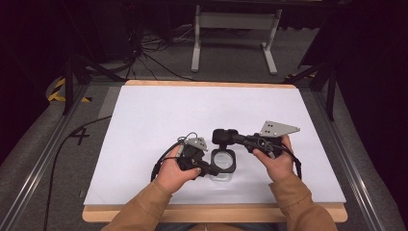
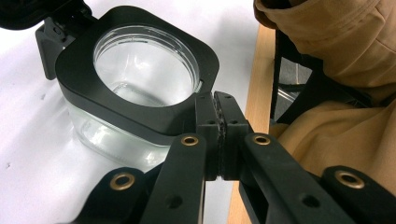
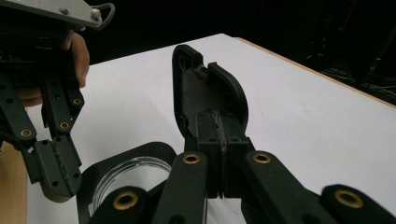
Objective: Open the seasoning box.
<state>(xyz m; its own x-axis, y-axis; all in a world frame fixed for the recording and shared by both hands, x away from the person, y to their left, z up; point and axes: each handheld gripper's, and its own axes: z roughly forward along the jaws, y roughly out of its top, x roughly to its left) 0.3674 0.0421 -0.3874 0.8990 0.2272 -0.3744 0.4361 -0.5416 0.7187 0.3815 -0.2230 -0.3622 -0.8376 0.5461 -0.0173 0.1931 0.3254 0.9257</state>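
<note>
— What's nearest you?

— My left gripper (image 2: 218,135), jaws pressed together on the black square rim of the glass jar (image 2: 140,88). The jar looks empty and stands near the table's front edge (image 1: 214,211), between my hands.

— And the other side?

— My right gripper (image 3: 219,140) pinches a black flap-like lid piece (image 3: 205,88), held upright just behind the jar.

— Room to move?

— The white table sheet (image 1: 192,106) lies open beyond, up to the far edge.
</note>
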